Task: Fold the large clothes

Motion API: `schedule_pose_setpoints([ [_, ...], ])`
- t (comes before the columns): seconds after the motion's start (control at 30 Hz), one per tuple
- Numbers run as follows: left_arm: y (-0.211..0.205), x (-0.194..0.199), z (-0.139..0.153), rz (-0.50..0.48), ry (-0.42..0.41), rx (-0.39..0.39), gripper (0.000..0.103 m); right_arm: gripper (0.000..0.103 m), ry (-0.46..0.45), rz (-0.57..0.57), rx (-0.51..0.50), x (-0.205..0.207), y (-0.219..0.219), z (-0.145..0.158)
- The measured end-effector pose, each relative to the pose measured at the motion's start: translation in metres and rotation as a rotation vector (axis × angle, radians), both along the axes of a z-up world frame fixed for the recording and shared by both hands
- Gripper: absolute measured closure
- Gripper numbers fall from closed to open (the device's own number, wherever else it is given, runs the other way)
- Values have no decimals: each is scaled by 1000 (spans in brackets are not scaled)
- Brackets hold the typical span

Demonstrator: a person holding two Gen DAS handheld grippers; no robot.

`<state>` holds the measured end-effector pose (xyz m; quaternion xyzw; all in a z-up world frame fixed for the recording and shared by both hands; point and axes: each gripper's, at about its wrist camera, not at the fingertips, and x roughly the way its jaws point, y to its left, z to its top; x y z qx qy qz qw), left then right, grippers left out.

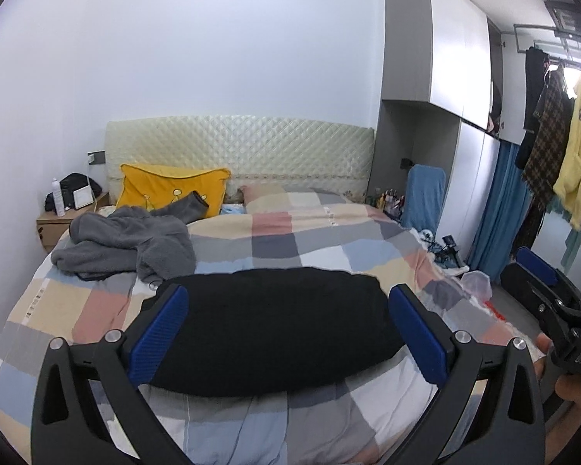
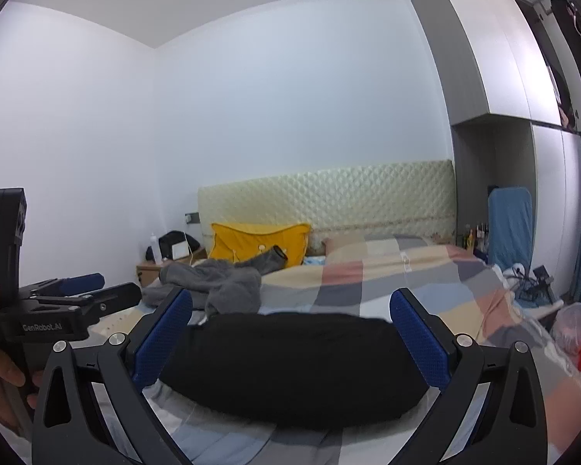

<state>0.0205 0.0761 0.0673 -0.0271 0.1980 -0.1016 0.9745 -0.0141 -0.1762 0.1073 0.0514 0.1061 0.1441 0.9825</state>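
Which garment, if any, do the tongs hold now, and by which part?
Nothing: left tongs and right tongs stand open, with the folded black garment lying free on the bed.

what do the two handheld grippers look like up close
Both are matte black frames with silver pivot bolts and textured blue finger pads. The left gripper carries white "GenRobot.AI" lettering on its body; the right gripper shows "DAS". No cables or sleeves are visible.

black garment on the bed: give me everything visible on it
The black folded garment lies flat on the patchwork checked quilt, near the foot of the bed. It is a plain, matte, soft-looking dark fabric, in a compact wide slab with rounded edges; no sleeves, collar or print show. In both wrist views it sits beyond open blue-padded fingers; nothing grips it. The crumpled grey fleece garment lies apart, further up.
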Motion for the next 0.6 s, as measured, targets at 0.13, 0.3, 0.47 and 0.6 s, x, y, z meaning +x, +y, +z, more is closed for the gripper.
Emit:
schedule_pose_setpoints([
  [0.13, 0, -4, -20, -2, 39, -12, 0, 0, 42, -2, -1, -5, 6, -22],
  [0.3, 0, -4, -43, 18, 82, -14, 0, 0, 73, -12, -20, -9, 13, -42],
  [0.47, 3, -5, -63, 45, 122, -15, 0, 0, 103, -26, -24, -12, 14, -61],
  [0.6, 8, -4, -75, 76, 150, -14, 0, 0, 149, -35, -28, -5, 14, -76],
])
